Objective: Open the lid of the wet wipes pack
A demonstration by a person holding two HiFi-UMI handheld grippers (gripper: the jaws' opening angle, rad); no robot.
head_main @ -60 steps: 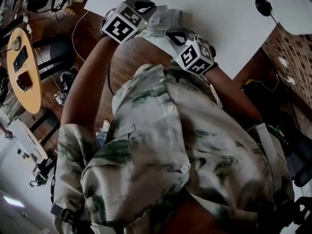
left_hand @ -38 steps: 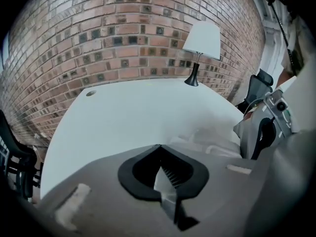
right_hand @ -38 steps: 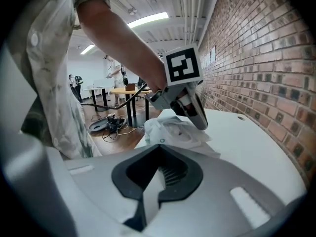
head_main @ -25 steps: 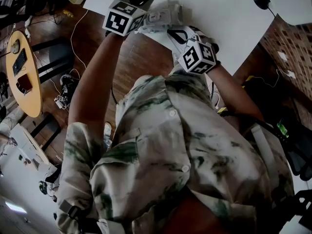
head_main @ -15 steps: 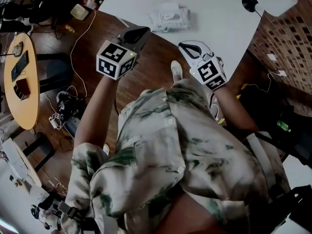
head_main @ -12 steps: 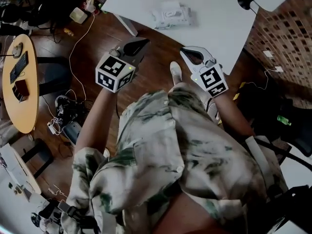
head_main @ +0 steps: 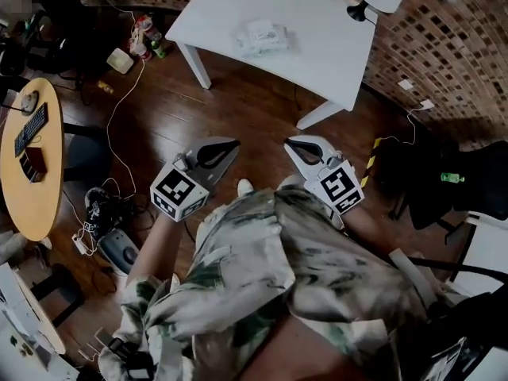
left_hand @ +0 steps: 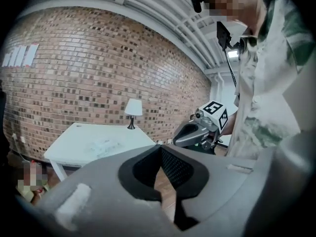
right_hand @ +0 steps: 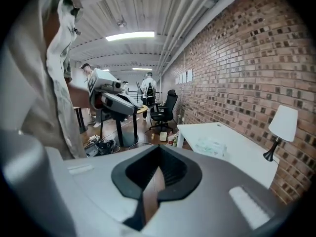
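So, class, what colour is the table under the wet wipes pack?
White table; head view shows it best.

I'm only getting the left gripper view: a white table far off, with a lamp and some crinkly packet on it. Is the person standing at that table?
Observer: No. In the head view a stretch of wooden floor lies between the person and the white table. The wet wipes pack lies there with nothing touching it.
Operator: Is the other claw carrying anything?
Observer: Nothing. The right gripper view shows the jaws of the right gripper shut tip to tip, empty.
Operator: What's off to the side?
Observer: A round yellow table stands at the person's left.
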